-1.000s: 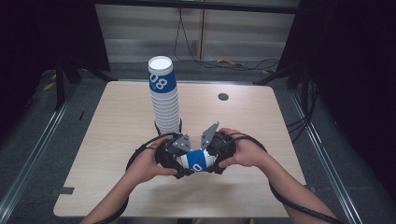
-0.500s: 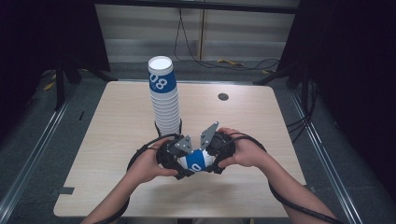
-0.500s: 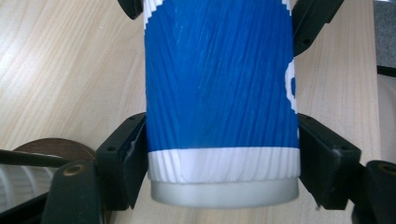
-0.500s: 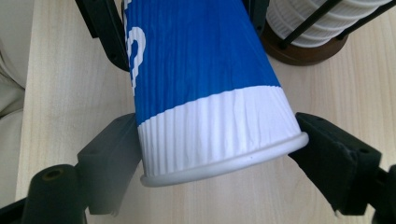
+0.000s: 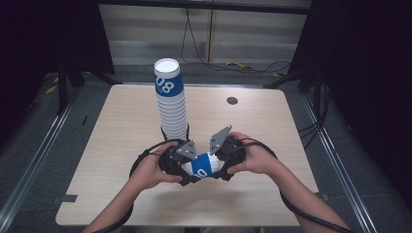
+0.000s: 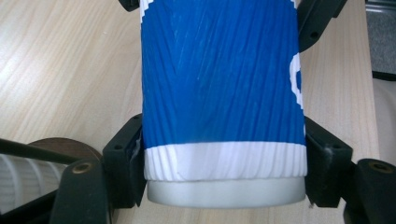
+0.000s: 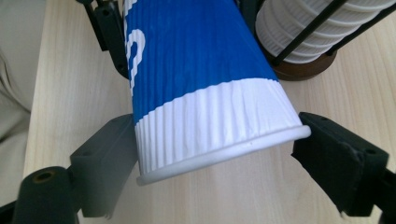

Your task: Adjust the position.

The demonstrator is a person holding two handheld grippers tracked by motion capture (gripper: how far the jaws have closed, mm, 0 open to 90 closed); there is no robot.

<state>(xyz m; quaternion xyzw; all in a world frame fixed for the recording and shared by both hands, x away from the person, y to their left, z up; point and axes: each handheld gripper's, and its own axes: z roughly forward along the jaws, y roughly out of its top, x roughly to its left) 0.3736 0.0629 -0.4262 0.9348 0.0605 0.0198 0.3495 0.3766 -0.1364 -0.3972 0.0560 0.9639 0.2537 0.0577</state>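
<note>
A blue-and-white ribbed paper cup [image 5: 203, 165] lies on its side just above the table, between both hands. My left gripper [image 5: 190, 166] has just been closing on its base end. In the left gripper view both black pads [image 6: 125, 164] press the cup [image 6: 219, 84], so the left gripper [image 6: 224, 142] is shut on it. My right gripper [image 5: 219, 164] faces it from the right. Its jaws sit at the cup's rim [image 7: 219, 154], touching it on both sides, so the right gripper [image 7: 215, 137] is shut on the cup [image 7: 196, 60].
A tall stack of matching cups [image 5: 171, 104] stands in a wire holder on a round wooden base [image 7: 303, 70], just behind the hands. A small dark disc [image 5: 232, 101] lies far back on the light wooden table [image 5: 272, 126]. Cables loop around both wrists.
</note>
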